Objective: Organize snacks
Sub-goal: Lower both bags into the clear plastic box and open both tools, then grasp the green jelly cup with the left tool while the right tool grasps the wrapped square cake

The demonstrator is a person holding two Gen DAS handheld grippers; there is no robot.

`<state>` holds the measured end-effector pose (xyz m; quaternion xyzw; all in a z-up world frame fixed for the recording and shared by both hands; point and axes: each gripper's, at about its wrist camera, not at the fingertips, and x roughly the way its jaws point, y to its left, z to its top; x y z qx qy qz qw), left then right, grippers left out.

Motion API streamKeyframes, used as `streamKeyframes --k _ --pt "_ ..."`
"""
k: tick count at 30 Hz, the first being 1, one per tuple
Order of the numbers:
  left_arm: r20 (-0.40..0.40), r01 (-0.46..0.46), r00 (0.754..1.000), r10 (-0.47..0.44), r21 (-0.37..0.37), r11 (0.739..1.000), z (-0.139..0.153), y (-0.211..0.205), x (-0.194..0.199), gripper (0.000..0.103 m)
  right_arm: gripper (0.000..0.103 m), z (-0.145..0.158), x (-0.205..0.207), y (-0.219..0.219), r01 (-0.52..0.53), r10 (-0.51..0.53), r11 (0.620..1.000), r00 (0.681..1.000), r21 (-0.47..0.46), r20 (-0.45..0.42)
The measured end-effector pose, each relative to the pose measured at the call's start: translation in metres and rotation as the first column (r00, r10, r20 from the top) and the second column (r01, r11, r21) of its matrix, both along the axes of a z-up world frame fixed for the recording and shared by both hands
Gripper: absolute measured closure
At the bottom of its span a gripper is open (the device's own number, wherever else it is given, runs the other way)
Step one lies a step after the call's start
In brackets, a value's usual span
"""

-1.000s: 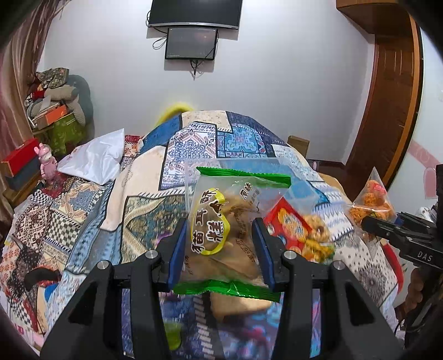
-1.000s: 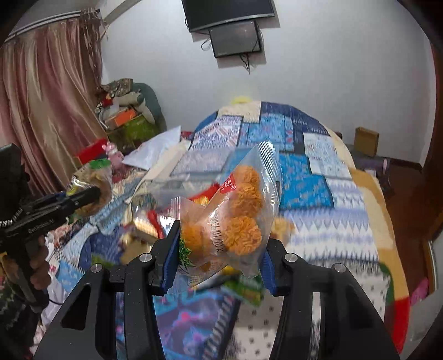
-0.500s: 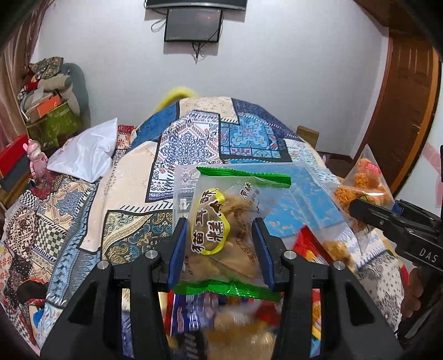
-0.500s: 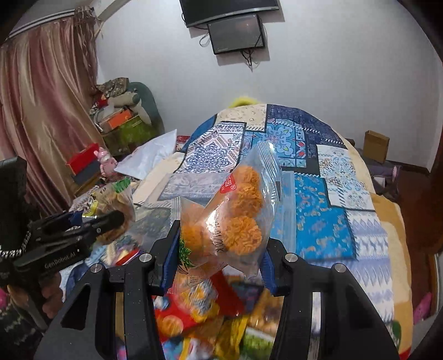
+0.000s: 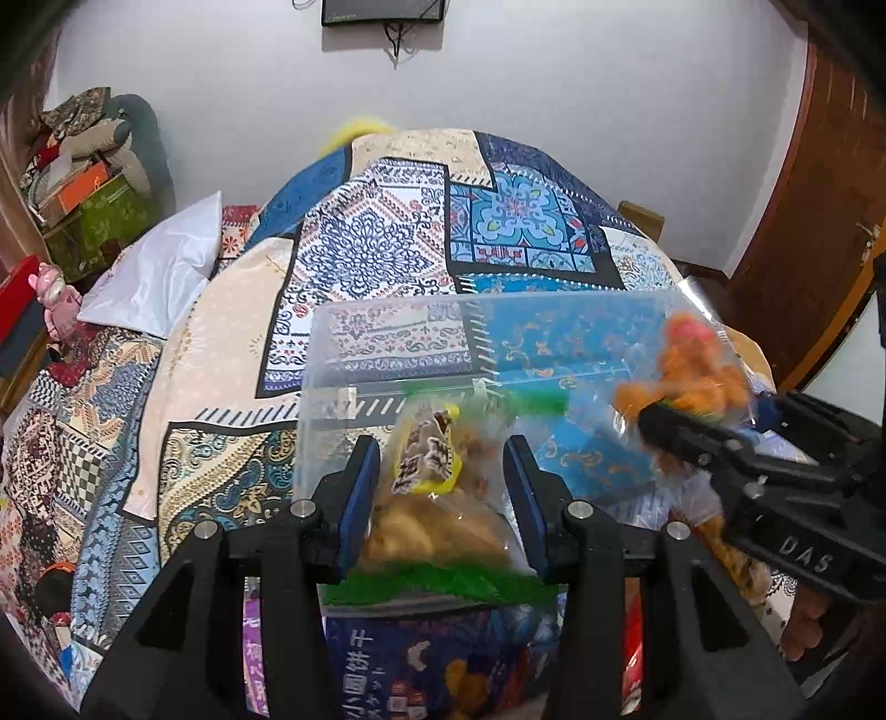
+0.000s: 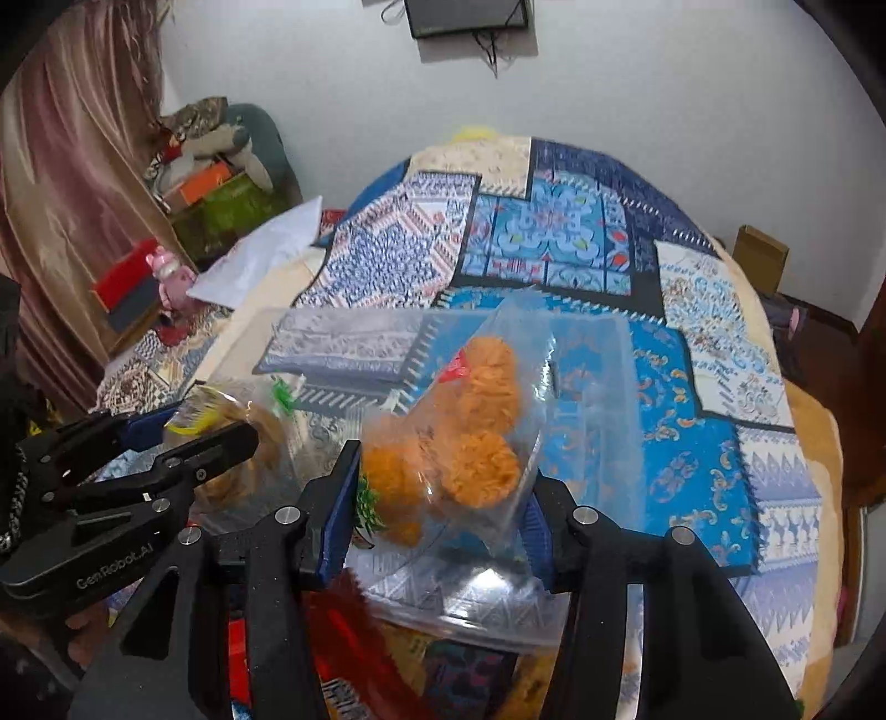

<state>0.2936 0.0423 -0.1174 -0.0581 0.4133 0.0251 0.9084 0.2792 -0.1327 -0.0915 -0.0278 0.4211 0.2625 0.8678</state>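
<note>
Currently, by item:
Left claw (image 5: 443,487): clamped on the green-edged snack bag (image 5: 437,498), blue pads pressing both sides; seen at far left in the right wrist view (image 6: 183,443).
Green-edged snack bag: clear pack of pale brown pieces with a yellow label, held upright above the near left part of the clear bin (image 5: 387,354); blurred, so print unreadable.
Right claw (image 6: 437,498): closed on the orange snack bag (image 6: 470,432), pads squeezing its lower half; visible at right in the left wrist view (image 5: 709,437).
Orange snack bag: transparent pouch of round orange clusters, tilted up and to the right, raised over the bin's near right part (red tag at its top); also at (image 5: 686,376).
Clear bin: see-through rectangular box resting on the patchwork bedspread (image 5: 387,232), far of both claws; whether either bag touches its wall, cannot tell.
Loose snack packs (image 5: 421,659): pile near the camera under the claws, blue and red wrappers among them (image 6: 343,626).
Bedspread: blue, cream and patterned squares covering the bed.
White pillow (image 5: 160,277): far left on the bed.
Wall screen (image 6: 465,16): mounted on the far wall, cable hanging below.
</note>
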Motion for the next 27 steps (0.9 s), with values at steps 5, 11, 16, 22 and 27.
streamKeyframes --k 5,11,16,22,27 --pt "-0.018 -0.020 1.000 0.019 -0.033 0.999 -0.003 0.004 0.003 0.057 0.043 -0.006 0.000 -0.002 0.013 -0.013 1.000 1.000 -0.017 -0.019" --pt "0.014 -0.014 1.000 0.015 -0.044 0.999 0.014 0.006 -0.015 0.057 0.043 0.014 -0.016 -0.012 0.022 -0.021 1.000 0.999 -0.011 0.026" --pt "0.091 -0.007 0.996 0.009 -0.023 1.000 0.044 0.005 -0.047 0.044 0.041 0.042 -0.042 -0.025 0.022 -0.022 1.000 0.997 0.009 0.080" --pt "0.159 -0.019 0.987 0.016 0.018 1.000 0.074 0.009 -0.093 0.028 0.031 0.066 -0.079 -0.038 0.024 -0.030 0.999 0.990 0.041 0.134" --pt "0.178 -0.041 0.984 0.027 0.075 0.996 0.077 0.017 -0.131 0.015 0.030 0.071 -0.110 -0.043 0.020 -0.027 0.999 0.988 0.049 0.150"
